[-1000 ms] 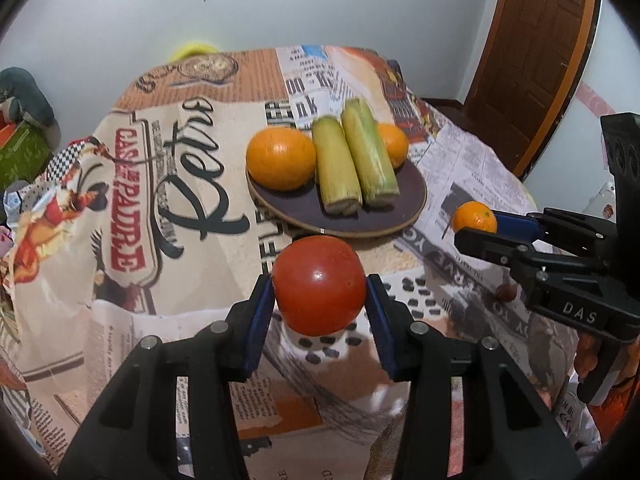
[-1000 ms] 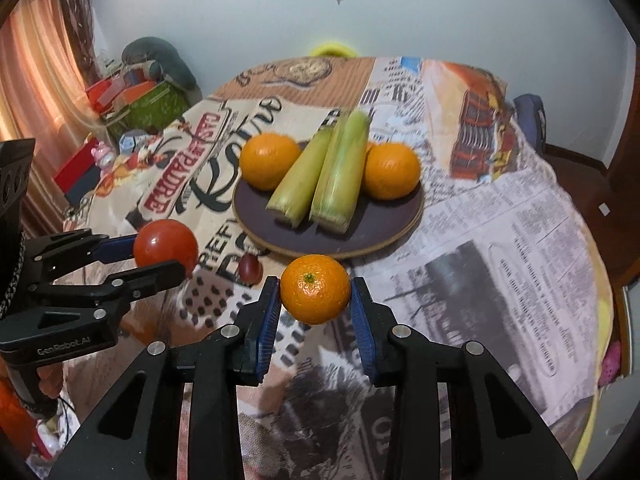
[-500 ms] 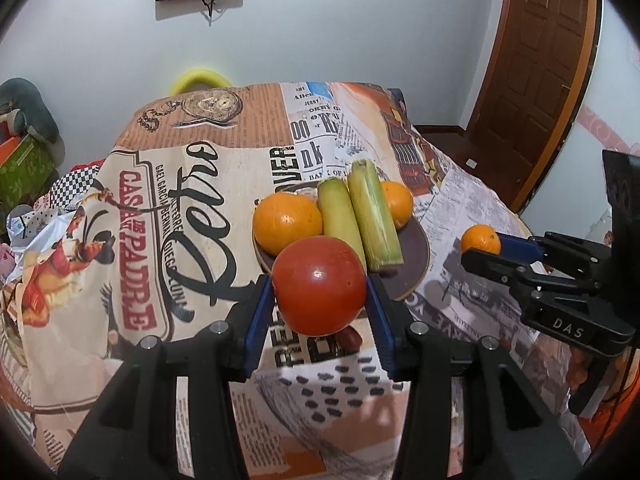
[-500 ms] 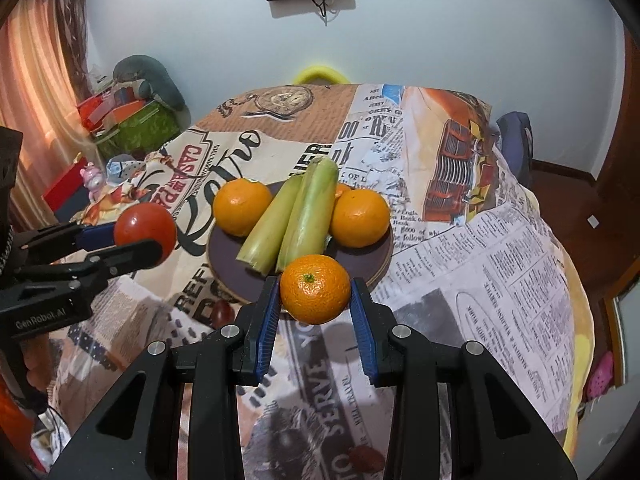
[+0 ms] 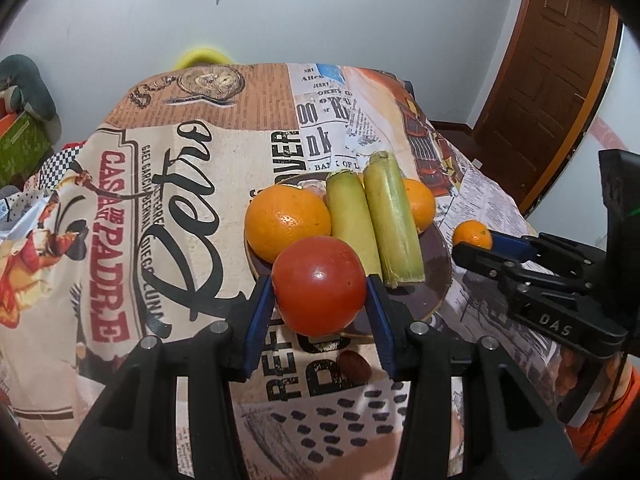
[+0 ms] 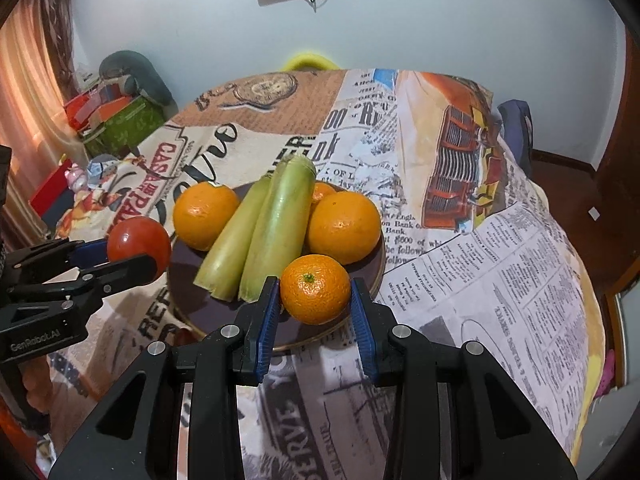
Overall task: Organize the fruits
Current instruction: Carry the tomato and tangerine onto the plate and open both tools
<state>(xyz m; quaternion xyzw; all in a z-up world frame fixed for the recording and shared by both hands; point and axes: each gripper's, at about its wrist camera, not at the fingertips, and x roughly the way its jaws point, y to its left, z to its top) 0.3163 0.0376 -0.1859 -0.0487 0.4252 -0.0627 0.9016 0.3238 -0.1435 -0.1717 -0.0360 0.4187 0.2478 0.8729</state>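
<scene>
Both fisheye views are evenly, softly lit and sharp at centre, edges bowed into dark vignetted corners, with small glare spots on the glossy red tomato [image 5: 319,285].

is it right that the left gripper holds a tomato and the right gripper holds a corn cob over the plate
Not quite. The right gripper holds a small orange, not a corn cob, as the right wrist view shows; both corn cobs lie on the plate. The left gripper does hold the tomato.

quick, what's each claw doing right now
left claw: shut on the tomato
right claw: shut on the small mandarin
</scene>
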